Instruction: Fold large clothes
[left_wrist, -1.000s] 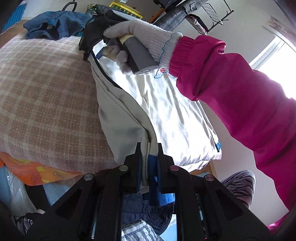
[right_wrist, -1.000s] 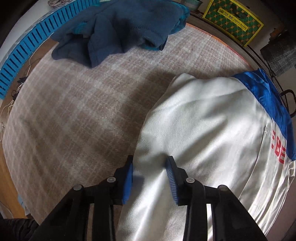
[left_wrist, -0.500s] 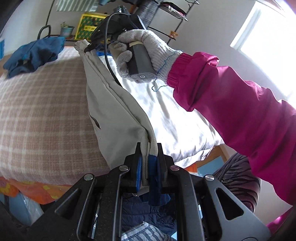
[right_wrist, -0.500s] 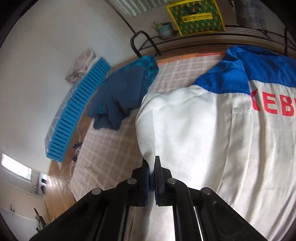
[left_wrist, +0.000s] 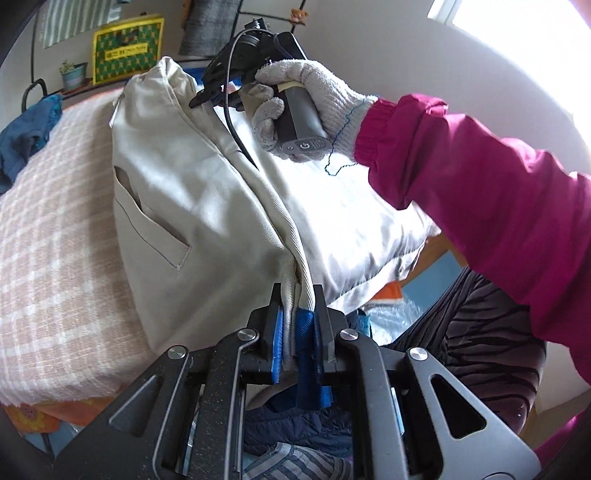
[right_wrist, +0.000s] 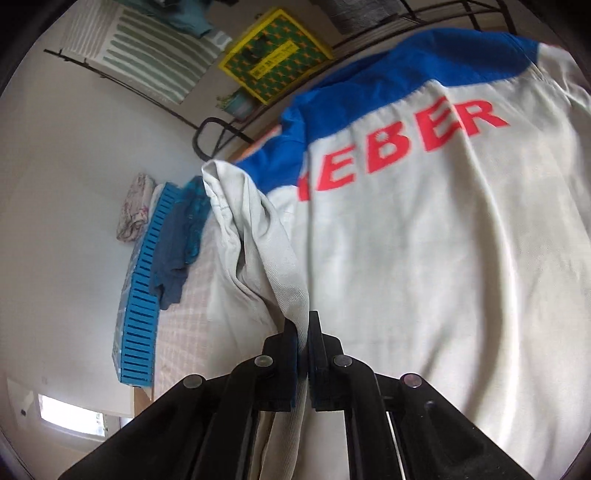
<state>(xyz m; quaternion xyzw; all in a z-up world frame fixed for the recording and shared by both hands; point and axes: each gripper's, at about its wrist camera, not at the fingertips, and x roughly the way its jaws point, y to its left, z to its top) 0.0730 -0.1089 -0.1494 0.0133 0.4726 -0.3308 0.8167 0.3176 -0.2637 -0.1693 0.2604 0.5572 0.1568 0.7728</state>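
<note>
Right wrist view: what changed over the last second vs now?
The right hand-held gripper, open around the white jacket a second ago, has closed on its edge and lifted it off the checked blanket, so the fold now stands up and the red lettering shows. The left hand-held gripper stays clamped on the hem. The blue garment has not moved.

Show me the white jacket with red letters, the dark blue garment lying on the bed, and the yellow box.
White jacket with red letters (right_wrist: 424, 258), right wrist view, on its plain back panel.
Dark blue garment (right_wrist: 173, 243), right wrist view, on its crumpled middle.
Yellow box (left_wrist: 127, 50), left wrist view, on its patterned front.
</note>
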